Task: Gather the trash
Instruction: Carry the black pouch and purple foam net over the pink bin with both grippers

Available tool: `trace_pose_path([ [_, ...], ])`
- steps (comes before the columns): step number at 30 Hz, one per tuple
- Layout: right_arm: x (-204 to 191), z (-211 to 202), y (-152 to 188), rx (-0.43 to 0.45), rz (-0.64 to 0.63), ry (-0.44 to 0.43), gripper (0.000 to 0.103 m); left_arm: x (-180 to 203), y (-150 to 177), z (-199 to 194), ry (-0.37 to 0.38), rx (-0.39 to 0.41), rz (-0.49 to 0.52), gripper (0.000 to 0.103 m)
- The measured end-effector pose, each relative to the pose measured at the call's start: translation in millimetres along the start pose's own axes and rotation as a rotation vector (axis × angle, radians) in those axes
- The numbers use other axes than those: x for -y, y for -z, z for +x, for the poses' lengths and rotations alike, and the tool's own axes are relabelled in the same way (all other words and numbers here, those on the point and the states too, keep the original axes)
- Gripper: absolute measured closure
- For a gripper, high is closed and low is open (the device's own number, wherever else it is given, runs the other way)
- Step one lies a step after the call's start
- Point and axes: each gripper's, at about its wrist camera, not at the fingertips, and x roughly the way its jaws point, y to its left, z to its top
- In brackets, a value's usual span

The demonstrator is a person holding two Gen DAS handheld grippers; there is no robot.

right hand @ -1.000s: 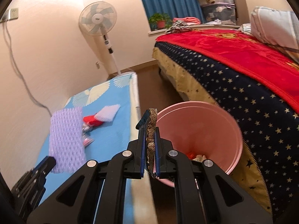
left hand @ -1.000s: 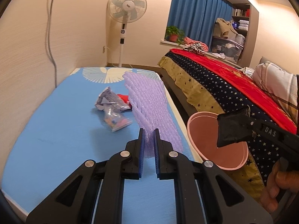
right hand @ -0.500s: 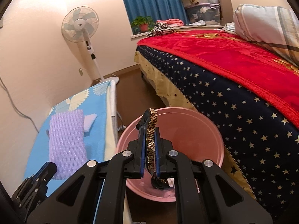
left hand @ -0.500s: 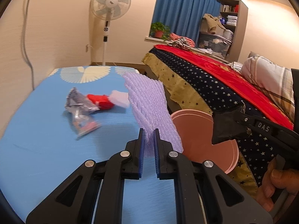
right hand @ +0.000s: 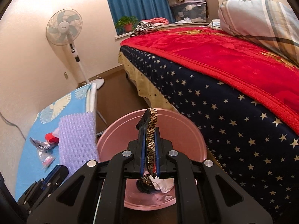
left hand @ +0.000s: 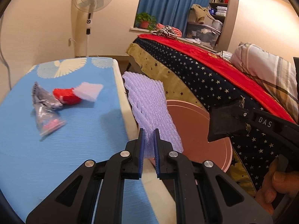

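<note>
Right now the left tongs [left hand: 149, 141] are clamped on the near end of a purple foam net [left hand: 149, 110], which stands up past the desk [left hand: 61, 149] edge & hides part of the pink bin [right hand: 185, 130]. Right tongs [right hand: 151, 140] pinch a black/gold wrapper [right hand: 151, 130] over the bin; bin contents mostly hidden. Blurred scraps on the desk: silver wrapper [left hand: 42, 98], red piece [left hand: 65, 95], clear bag [left hand: 47, 121].

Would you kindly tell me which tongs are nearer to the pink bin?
Right. The right tongs hang over the pink bin with a black-gold wrapper; the left tongs hold purple foam netting beside it.
</note>
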Motion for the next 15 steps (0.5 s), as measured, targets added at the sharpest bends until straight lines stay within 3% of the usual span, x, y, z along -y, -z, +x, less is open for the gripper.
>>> trace_pose_path([
  [15,15.9,5.8,-1.4,-0.001,0.029,0.022,0.094,10.3,1.4,18.2,0.027,-0.031,0.000,0.093],
])
